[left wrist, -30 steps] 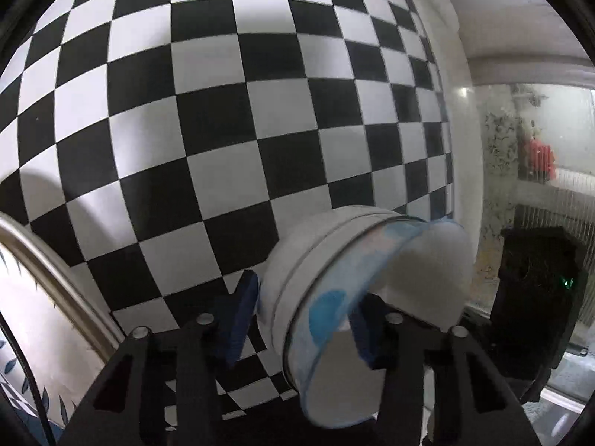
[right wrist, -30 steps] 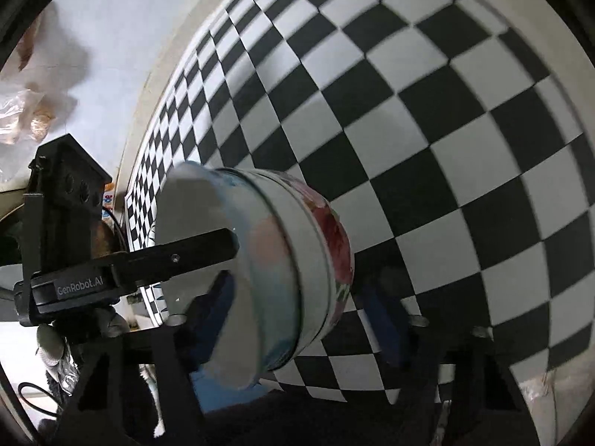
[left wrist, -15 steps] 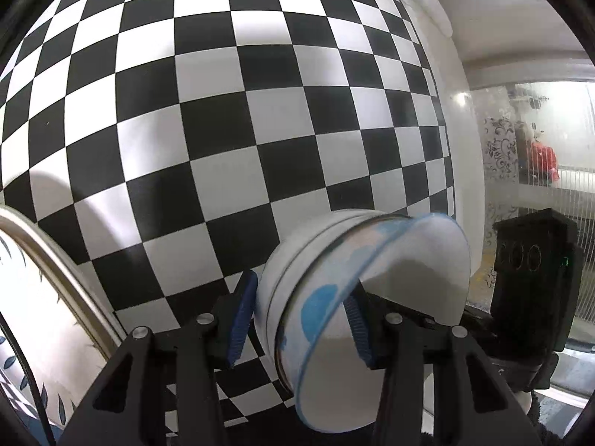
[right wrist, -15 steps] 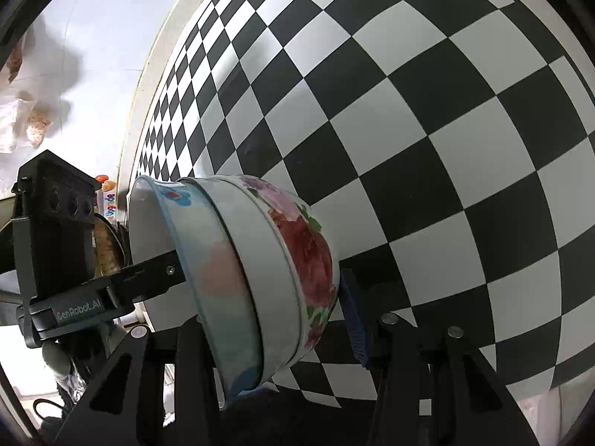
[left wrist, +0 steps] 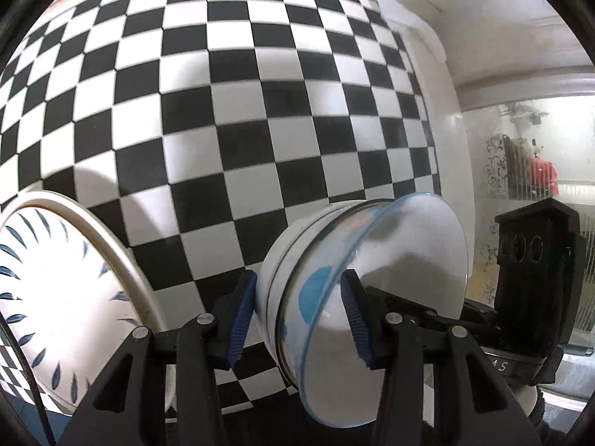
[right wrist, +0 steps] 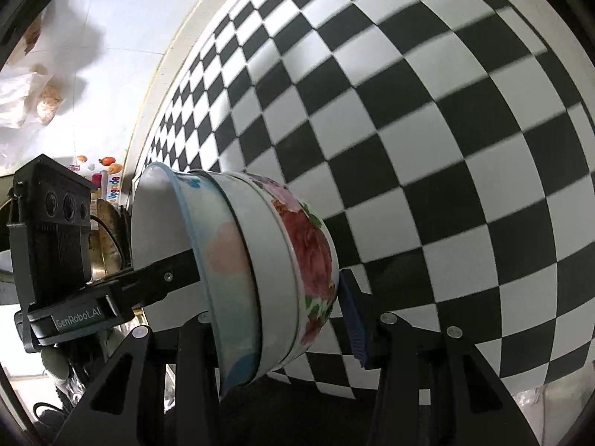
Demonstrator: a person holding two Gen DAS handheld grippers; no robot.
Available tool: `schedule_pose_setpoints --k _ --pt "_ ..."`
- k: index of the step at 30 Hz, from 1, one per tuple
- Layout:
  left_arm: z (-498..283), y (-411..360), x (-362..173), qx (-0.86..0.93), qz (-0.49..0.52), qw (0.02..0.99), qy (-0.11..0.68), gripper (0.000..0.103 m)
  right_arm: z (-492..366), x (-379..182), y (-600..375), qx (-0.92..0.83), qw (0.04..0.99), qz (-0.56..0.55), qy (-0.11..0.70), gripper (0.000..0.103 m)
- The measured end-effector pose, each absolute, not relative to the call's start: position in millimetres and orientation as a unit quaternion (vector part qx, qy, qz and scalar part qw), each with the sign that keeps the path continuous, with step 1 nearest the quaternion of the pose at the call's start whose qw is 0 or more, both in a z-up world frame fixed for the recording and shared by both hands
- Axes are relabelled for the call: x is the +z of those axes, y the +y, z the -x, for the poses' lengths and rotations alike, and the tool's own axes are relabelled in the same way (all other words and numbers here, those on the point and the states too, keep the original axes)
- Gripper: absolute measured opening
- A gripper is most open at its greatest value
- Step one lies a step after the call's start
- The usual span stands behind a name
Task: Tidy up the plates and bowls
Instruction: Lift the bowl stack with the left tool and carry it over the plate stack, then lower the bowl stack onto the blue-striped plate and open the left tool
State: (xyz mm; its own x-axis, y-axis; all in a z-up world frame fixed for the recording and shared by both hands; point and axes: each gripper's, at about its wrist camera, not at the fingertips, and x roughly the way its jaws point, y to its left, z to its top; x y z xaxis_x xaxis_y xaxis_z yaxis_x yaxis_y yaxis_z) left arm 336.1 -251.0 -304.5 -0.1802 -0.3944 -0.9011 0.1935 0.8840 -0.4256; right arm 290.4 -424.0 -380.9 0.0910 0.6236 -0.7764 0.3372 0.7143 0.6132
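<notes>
A stack of nested bowls [left wrist: 375, 260] hangs tilted on its side above the black-and-white checkered tablecloth [left wrist: 260, 111]. The inner bowl has a blue rim and the outer bowl [right wrist: 308, 256] carries red flowers. My left gripper [left wrist: 299, 316] is shut on one side of the stack, with one blue pad inside the inner bowl and the other on the outer wall. My right gripper [right wrist: 277, 316] is shut on the opposite side: one pad presses the floral wall, while its other finger is hidden by the bowls. Each gripper's black body shows in the other's view.
A white plate with blue dashes [left wrist: 48, 278] lies at the left, near the left gripper. The checkered cloth [right wrist: 446, 148] spreads beyond the bowls. Plastic bags [right wrist: 22, 100] lie on a white surface past the table edge. A frosted window [left wrist: 520, 171] is at the right.
The right gripper's pad, apart from the floral bowl a second ago, now presses on it. The stack has risen from the cloth, and the dashed plate has come further into the left wrist view.
</notes>
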Motion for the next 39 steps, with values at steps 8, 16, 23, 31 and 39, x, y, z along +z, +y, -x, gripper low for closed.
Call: schedule_pose_setpoints --k 8,16,23,31,39 --pt "-344.7 -217.0 -273.9 -0.233 0.077 0.663 0.707 0.043 -314.0 -343.3 -383.3 0.129 0.666 -0.337 0.653 0.047" --pt "-345.1 -164.9 -257.5 -0.210 0.088 0.685 0.692 0.043 -327.8 -326.8 -327.7 0.157 0.673 -0.323 0.646 0.047" --pt "-339.5 -117.0 -253.6 -0.183 0.105 0.694 0.688 0.043 -332.2 -328.3 -281.8 0.190 0.668 -0.303 0.652 0.047" --pt "-330.5 -64.6 -267.8 -0.148 0.129 0.694 0.692 0.043 -336.0 -339.5 -237.7 0.220 0.657 -0.275 0.666 0.047" --pt "-320.7 -35.7 -289.8 -0.123 0.140 0.692 0.697 0.043 -339.8 -359.3 -199.5 0.234 0.646 -0.245 0.684 0.046"
